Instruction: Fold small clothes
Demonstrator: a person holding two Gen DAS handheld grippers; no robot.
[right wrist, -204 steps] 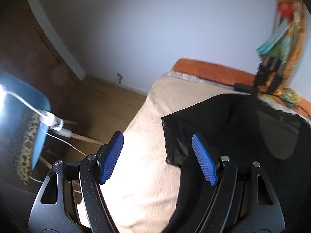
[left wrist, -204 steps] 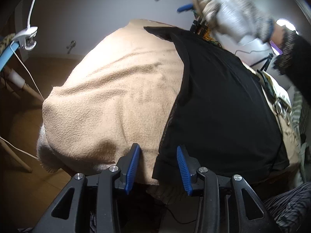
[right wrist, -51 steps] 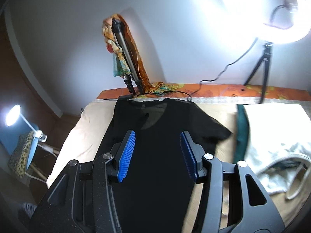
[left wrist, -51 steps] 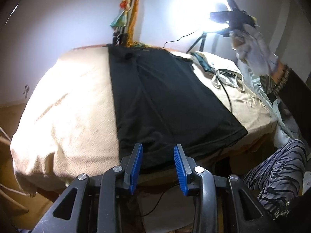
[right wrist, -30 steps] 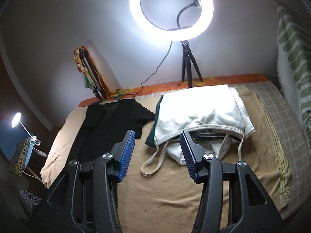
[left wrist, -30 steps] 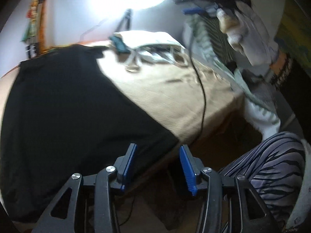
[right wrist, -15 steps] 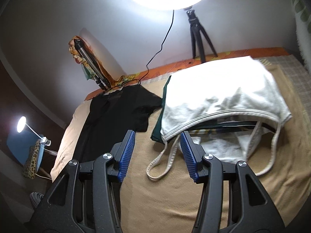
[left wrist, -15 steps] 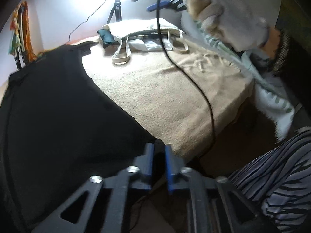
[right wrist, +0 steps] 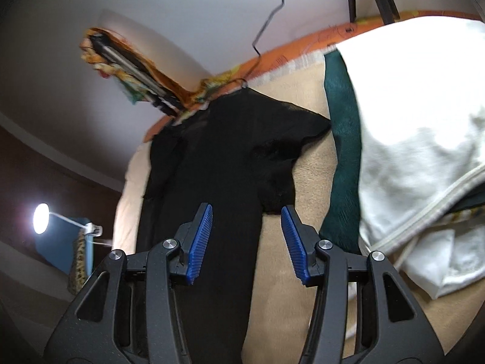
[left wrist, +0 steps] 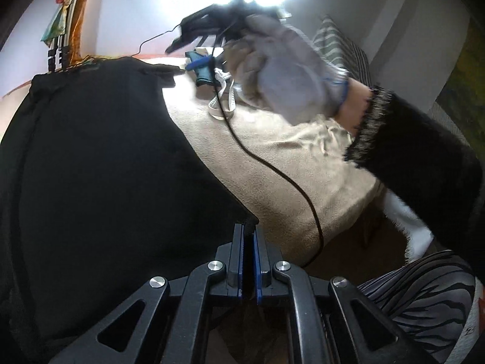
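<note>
Broadly, a bed [left wrist: 288, 182] under a tan blanket fills both views, and the black shirt [left wrist: 100, 157] lies flat across it, taking up the left and centre of the left wrist frame. Its surface looks smooth and dark, thin enough to show faint seams near the collar end at the upper left; one short sleeve [right wrist: 291, 127] spreads out toward the centre right of the right wrist frame.

A pile of white cloth [right wrist: 418, 139] with a green piece [right wrist: 342, 139] beneath it sits at the right of that frame, just beside the sleeve.

Judging by the grips, the first fold is being set up. The left claw [left wrist: 248, 261] at the bottom centre of its frame is pressed together on the shirt's lower corner at the bed's edge. The right claw [right wrist: 245, 239] hovers with its blue pads apart, low over the shirt's side edge below the sleeve, gripping nothing.

Next, the right claw likely needs to pinch near the sleeve so both can carry that side across.
</note>
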